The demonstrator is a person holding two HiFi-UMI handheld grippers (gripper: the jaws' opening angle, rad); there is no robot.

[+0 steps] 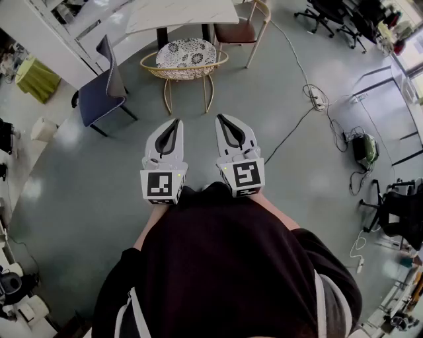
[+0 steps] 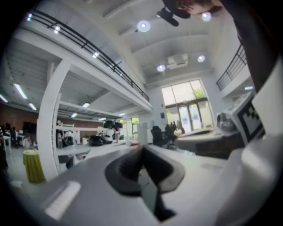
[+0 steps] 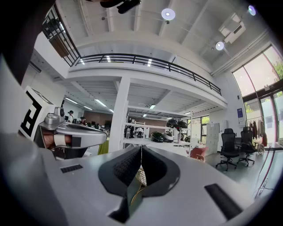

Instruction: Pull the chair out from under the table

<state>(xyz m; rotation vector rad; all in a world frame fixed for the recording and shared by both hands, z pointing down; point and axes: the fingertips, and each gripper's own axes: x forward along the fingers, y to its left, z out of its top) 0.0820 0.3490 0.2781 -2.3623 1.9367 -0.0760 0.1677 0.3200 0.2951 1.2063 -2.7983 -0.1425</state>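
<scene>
A round chair with a patterned cushion [image 1: 186,53] and a gold wire frame stands with its back partly under the white marble table [image 1: 142,19], at the top middle of the head view. Both grippers are held level side by side, short of the chair's front legs and touching nothing. My left gripper [image 1: 176,121] is shut, with nothing between its jaws, and so is my right gripper [image 1: 221,117]. In the left gripper view the left gripper [image 2: 142,150] has its jaws pressed together. In the right gripper view the right gripper [image 3: 141,148] is also shut, and a sliver of the chair's wire frame [image 3: 140,176] shows below the tips.
A blue chair [image 1: 99,92] stands left of the table and a brown-seated chair [image 1: 236,31] to its right. Cables and a power strip [image 1: 317,100] lie on the grey floor at right. Office chairs [image 1: 330,13] stand farther back. A bin [image 1: 44,129] is at the left.
</scene>
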